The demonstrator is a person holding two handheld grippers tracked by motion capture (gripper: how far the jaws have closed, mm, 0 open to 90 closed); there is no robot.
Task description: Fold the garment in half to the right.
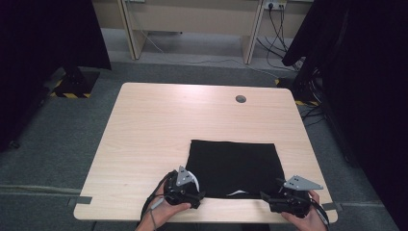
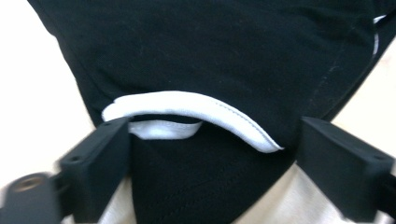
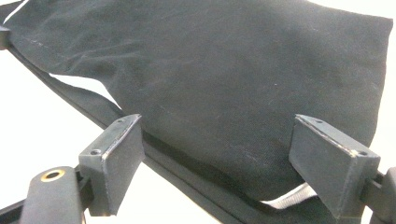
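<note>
Hiding under both claws — black cloth's (image 1: pixel 234 167) near corners, white trim (image 2: pixel 187 105) peeking.

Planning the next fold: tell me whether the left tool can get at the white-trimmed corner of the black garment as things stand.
Probably yes. The left tool has its jaws open astride the white-trimmed corner of the black garment, with nothing between them and the cloth.

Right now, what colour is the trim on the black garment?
White trim, clearest in the left gripper view.
</note>
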